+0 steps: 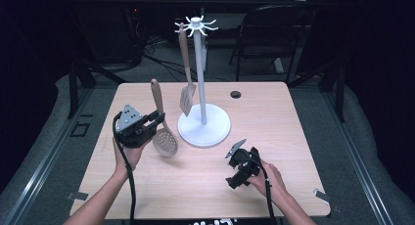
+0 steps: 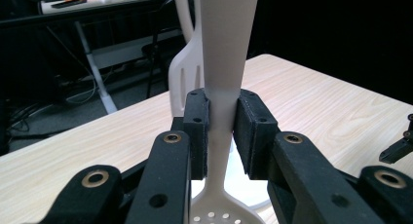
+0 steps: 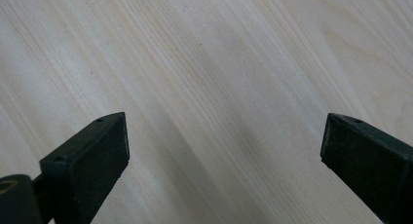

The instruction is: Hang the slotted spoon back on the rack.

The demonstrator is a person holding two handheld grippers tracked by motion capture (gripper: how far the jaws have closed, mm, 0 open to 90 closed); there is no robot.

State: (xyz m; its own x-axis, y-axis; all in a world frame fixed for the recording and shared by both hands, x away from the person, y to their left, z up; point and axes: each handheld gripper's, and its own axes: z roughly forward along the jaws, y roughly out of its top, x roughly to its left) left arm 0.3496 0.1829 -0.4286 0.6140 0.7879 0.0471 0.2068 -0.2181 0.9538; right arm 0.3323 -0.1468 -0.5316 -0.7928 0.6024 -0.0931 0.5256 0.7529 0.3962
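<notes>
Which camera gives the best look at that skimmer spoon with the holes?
The high view: the whole skimmer spoon shows, upright in the left gripper. The left gripper view catches its clamped handle and part of the bowl; the right gripper view faces the table.

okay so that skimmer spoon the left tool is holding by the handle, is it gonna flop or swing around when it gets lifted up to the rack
The skimmer spoon probably stays stiff: its handle stands straight up between the left tool pads with no visible bend. It looks like light plastic. Since the grip sits low on a narrow, smooth neck just above the perforated bowl, it could pivot or slip a little between the pads.
</notes>
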